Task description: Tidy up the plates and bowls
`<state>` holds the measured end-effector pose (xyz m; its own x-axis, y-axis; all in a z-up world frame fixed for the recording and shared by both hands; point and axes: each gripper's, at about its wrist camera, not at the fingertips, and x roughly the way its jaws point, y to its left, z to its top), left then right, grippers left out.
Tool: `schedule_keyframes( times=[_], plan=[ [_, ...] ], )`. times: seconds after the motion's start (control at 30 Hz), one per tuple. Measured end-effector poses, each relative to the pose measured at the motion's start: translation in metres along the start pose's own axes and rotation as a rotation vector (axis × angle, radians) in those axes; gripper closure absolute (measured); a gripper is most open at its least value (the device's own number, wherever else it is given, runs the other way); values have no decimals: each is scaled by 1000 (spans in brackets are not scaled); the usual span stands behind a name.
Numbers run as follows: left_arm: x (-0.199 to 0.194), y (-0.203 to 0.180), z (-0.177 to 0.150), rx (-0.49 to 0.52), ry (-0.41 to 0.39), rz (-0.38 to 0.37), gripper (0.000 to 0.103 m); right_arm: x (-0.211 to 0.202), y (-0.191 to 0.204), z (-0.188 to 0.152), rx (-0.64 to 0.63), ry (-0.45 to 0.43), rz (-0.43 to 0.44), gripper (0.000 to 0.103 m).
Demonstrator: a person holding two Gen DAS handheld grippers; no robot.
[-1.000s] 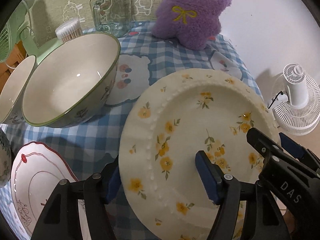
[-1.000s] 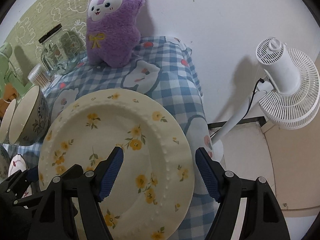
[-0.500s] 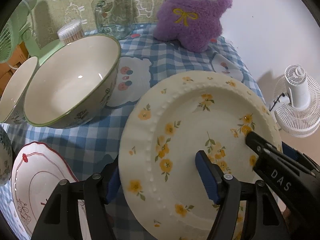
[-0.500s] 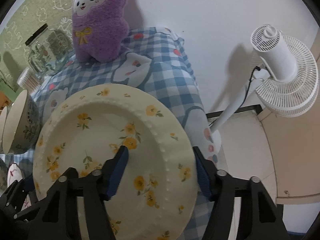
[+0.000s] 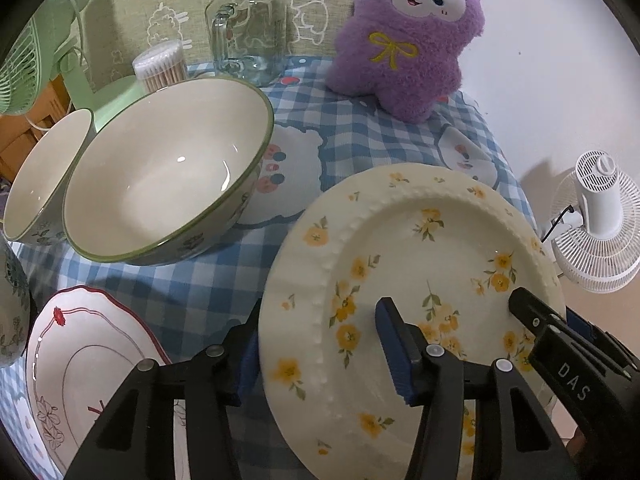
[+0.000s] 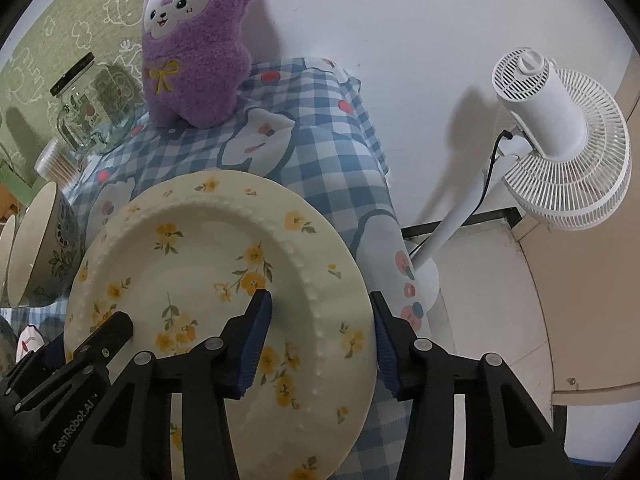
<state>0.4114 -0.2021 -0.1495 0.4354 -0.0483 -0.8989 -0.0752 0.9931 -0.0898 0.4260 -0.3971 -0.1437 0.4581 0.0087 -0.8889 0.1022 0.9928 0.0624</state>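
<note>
A cream plate with yellow flowers (image 5: 404, 248) is held over the checked tablecloth, tilted; it also shows in the right wrist view (image 6: 208, 252). My left gripper (image 5: 320, 344) straddles its left rim, one pad above and one below. My right gripper (image 6: 320, 340) straddles its right rim the same way. Both look shut on the plate. A large green-rimmed bowl (image 5: 168, 176) and a smaller bowl (image 5: 44, 172) sit at the left. A white plate with red trim (image 5: 80, 364) lies at the lower left.
A purple plush toy (image 5: 404, 36), a glass jar (image 5: 248, 24) and a tub of cotton swabs (image 5: 160, 64) stand at the back of the blue checked tablecloth (image 5: 208, 280). A white fan (image 6: 552, 140) stands on the floor to the right. A green fan (image 5: 28, 60) is at the far left.
The right gripper's pads have closed in on the plate's right rim. The plate has stayed in the left gripper and tilted up a little.
</note>
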Motion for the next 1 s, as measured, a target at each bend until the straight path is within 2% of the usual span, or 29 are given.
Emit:
schedule_keyframes(
  times=[0.27,0.4,0.57,0.7,0.87,1.0],
  plan=[
    [-3,7,-2,29,30,-26,52,-3,-4,-3,30,12,20,56],
    [-13,1,-8,84,-12,21,55,-8,0,-7,-5,6,14,58],
    [-11,12,-7,52,40,-34,58,-9,-2,-10,2,16,19,58],
    [-12,11,-6,100,45,-50,59,-9,-2,-12,3,24,24,58],
    [-10,15,-1,158,101,-99,61,-8,-1,-11,-31,38,31,59],
    [-12,11,-1,191,99,-89,62,-10,-3,-11,-46,43,38,60]
  ],
)
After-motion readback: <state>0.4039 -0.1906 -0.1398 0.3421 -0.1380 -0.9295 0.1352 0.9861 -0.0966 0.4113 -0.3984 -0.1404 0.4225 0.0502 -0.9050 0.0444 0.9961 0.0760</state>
